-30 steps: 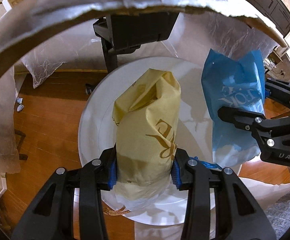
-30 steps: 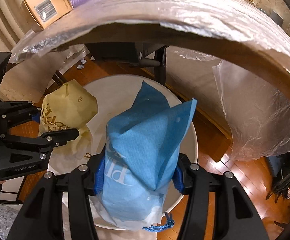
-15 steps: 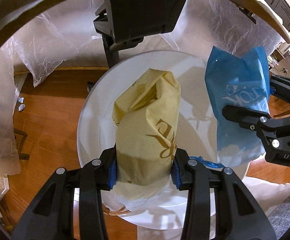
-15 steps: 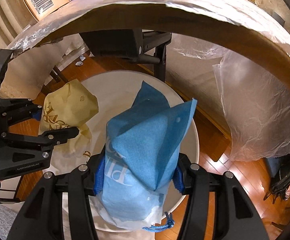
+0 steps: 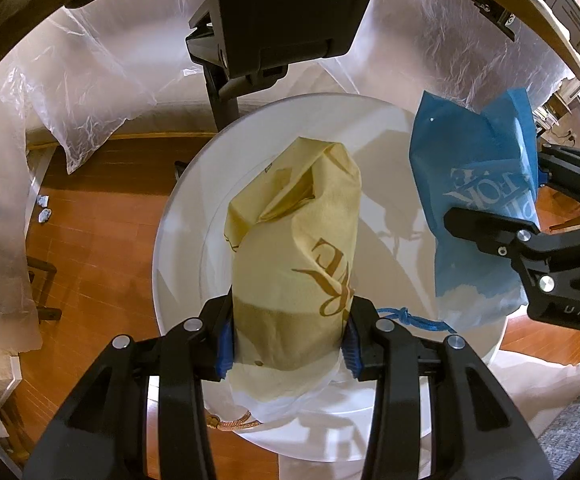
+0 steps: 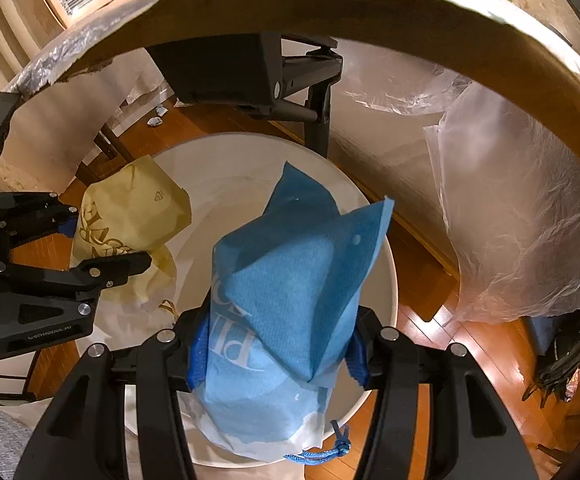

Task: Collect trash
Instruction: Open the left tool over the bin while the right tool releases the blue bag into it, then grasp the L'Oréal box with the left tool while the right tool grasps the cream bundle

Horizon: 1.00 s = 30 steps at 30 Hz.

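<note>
Above the white bin (image 5: 186, 248), my left claw (image 5: 288, 344) clamps a yellow bag (image 5: 293, 248); my right claw (image 6: 278, 354) clamps a blue bag (image 6: 290, 280).

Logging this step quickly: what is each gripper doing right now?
Left gripper: closed on the yellow bag, over the white bin.
Right gripper: closed on the blue bag.

White bin (image 5: 182, 248) on wooden floor (image 5: 102, 216)
</note>
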Motion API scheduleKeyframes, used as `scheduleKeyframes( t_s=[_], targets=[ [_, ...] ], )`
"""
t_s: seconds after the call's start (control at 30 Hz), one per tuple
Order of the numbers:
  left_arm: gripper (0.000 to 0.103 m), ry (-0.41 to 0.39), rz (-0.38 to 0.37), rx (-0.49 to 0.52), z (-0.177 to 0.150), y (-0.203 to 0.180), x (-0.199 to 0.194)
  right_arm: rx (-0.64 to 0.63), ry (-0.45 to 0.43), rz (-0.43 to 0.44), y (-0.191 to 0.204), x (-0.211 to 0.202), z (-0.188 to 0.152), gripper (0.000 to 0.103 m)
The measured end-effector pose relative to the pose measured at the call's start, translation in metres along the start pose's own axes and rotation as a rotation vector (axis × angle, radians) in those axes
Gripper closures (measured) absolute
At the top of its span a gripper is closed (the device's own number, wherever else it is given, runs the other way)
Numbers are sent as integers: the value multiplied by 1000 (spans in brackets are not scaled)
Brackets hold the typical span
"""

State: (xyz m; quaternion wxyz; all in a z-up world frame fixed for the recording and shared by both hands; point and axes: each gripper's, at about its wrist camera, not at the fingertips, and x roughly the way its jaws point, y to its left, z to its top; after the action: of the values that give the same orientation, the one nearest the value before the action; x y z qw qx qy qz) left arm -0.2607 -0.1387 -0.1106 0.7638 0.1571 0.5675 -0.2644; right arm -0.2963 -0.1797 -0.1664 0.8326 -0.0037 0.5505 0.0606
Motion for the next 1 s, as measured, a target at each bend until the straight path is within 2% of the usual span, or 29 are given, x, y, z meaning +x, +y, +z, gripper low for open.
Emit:
scheduleKeyframes(
  t_s=[0.03,0.07,0.1,0.13,0.17,0.37,0.53,0.6,0.63,0.67,0.7,0.73,0.8,0.83,0.87,0.93,1.0],
  targets=[
    [60,-10,-9,4,0,0,-1,-3,1,6,0,1,0,47],
    [55,-31,-15,8,-1,-1,-4,-5,-3,14,0,0,0,46],
    [49,-57,2,10,-1,-2,-7,-4,-11,20,0,-1,0,32],
    [30,-71,24,8,0,-2,-10,1,-27,19,-1,-4,0,18],
    [26,-89,32,5,0,-2,-12,5,-42,21,-1,-7,0,15],
    [26,-86,-8,-25,-3,5,-20,13,-55,18,-7,-23,-3,15],
    [26,-136,-23,-36,-14,10,-58,-11,-155,20,-12,-80,-7,15],
    [26,-177,-41,-44,-16,13,-82,-42,-229,6,-11,-111,-3,15],
    [21,-213,-51,-51,-16,14,-100,-55,-268,-4,-9,-125,0,13],
    [11,-250,-55,-57,-15,16,-115,-69,-335,-22,-8,-143,5,11],
    [6,-320,-52,-72,-14,18,-136,-76,-391,-37,-7,-155,9,5],
    [1,-378,-45,-84,-13,20,-151,-82,-460,-59,-6,-168,14,4],
    [1,-520,-5,-117,-9,26,-177,-89,-546,-97,-5,-181,30,4],
    [1,-554,15,-133,-5,28,-182,-92,-567,-105,-4,-183,40,4],
    [1,-579,46,-156,0,31,-184,-91,-576,-108,-5,-182,52,4],
    [1,-567,60,-175,13,39,-179,-100,-594,-101,-4,-177,75,4],
    [1,-531,4,-198,26,49,-170,-128,-588,-105,-6,-169,101,4]
  ],
)
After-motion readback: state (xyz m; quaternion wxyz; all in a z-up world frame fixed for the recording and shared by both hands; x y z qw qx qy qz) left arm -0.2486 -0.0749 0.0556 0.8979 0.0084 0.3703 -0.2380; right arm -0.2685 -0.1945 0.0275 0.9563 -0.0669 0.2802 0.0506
